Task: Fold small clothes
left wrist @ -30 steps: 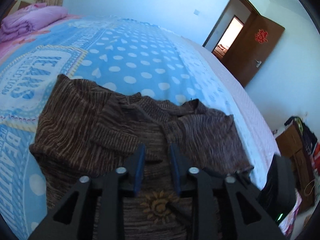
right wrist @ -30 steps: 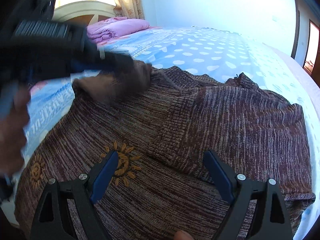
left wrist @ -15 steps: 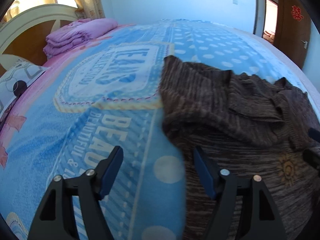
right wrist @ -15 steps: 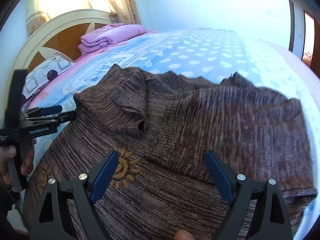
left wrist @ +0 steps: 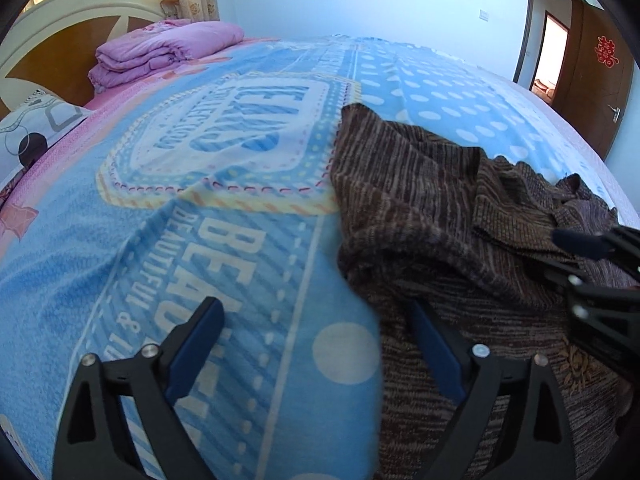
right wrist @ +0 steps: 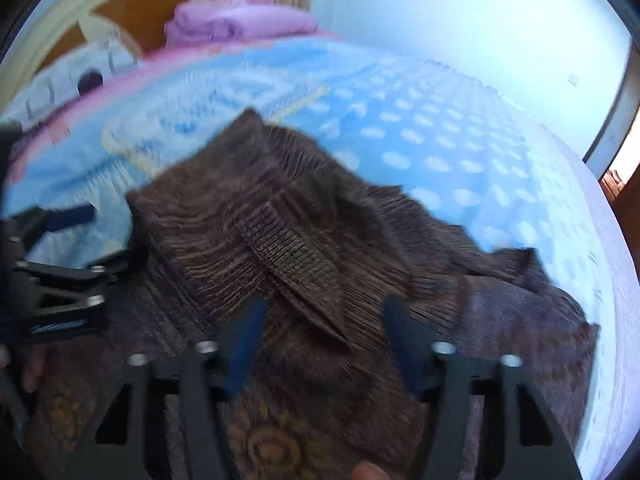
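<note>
A brown knit sweater (left wrist: 440,220) with orange sun motifs lies crumpled on the blue blanket (left wrist: 200,220), one sleeve folded across its chest. My left gripper (left wrist: 314,312) hovers over the sweater's left edge with its jaws still opening wide. One finger is above the blanket, the other above the knit, and nothing is held. In the blurred right wrist view my right gripper (right wrist: 325,312) is over the sweater (right wrist: 320,220) with its jaws closing. The folded sleeve lies between them, not visibly pinched. The left gripper (right wrist: 100,240) shows at the left there, and the right gripper (left wrist: 592,248) shows at the right edge of the left wrist view.
A folded pink quilt (left wrist: 168,52) sits by the wooden headboard (left wrist: 60,40), with a patterned pillow (left wrist: 32,132) at the far left. A brown door (left wrist: 592,64) stands open at the far right. The bed's white edge (right wrist: 600,280) runs along the right.
My left gripper opened and swung left off the sweater's middle to its left edge. My right gripper moved up the sweater toward the folded sleeve and its jaws narrowed.
</note>
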`<state>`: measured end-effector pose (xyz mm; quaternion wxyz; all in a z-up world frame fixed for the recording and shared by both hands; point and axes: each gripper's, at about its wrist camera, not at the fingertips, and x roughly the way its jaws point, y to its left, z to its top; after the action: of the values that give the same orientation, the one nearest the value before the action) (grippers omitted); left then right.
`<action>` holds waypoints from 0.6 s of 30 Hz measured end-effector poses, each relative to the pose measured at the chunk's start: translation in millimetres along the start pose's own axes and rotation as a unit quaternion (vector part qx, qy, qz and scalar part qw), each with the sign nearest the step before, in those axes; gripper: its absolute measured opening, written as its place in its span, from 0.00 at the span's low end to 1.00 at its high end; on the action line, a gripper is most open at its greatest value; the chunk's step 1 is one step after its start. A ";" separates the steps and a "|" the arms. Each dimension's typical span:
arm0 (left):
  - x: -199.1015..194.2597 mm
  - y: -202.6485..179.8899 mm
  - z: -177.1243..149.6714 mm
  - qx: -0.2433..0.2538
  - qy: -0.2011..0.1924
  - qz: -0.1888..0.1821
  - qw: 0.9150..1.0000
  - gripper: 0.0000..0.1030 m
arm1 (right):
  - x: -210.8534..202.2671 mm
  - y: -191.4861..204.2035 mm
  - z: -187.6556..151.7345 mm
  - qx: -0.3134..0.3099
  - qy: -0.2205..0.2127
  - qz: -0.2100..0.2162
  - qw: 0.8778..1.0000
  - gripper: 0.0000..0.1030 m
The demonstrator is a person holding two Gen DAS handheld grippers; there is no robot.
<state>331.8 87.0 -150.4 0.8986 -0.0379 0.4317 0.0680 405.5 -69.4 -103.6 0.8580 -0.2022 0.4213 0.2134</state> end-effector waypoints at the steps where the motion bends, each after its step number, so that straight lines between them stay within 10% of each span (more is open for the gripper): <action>1: 0.8 -0.3 -0.2 0.001 0.002 0.001 1.000 0.96 | 3.3 2.7 -0.2 -0.003 -0.002 -0.004 1.000 0.29; 4: 1.9 -1.2 -0.3 0.002 0.004 0.003 1.000 0.98 | -4.4 -2.3 5.5 0.011 -0.019 -0.002 1.000 0.06; 18: 4.8 -3.6 -0.7 0.005 0.010 0.017 1.000 1.00 | -73.0 -83.5 -5.7 0.150 -0.087 0.087 0.981 0.05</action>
<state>334.7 83.8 -154.5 0.8930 -0.0269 0.4419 0.0811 406.2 -155.8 -33.8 0.8898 -0.0147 0.3886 0.2386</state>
